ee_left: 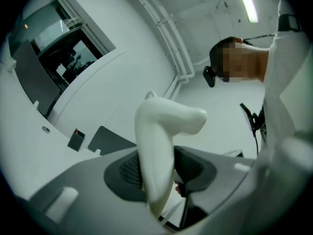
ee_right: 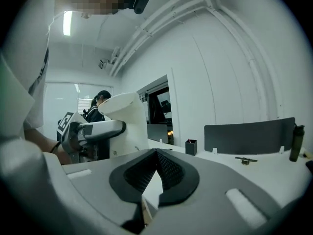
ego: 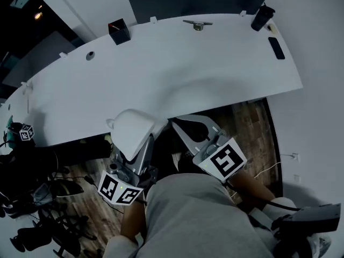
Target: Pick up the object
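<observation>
The left gripper holds the task's thing, a smooth white plastic jug with a small spout. Its dark ribbed fingers pinch the wall of the jug from both sides, and the jug rises between them. In the head view the jug hangs at the near edge of the long white curved counter, partly over this edge and partly over the brown wooden floor. It does not rest on anything.

The right gripper is just beside the jug, on its right, but apart from it. Its fingers are pressed together and there is nothing between them. They point toward the counter.

The other things stand along the far edge of the counter, well apart from the jug:
- A small black square pen holder with something red inside is at the far left.
- A small metal tool lies near the middle.
- A tall black bottle stands at the far right corner.
- A flat black phone lies near the bottle, at the right edge.

A dark grey divider panel stands upright behind the far edge. The person's grey shirt fills the bottom of the head view. In the right gripper view another person with dark hair is in the background, behind the jug.
</observation>
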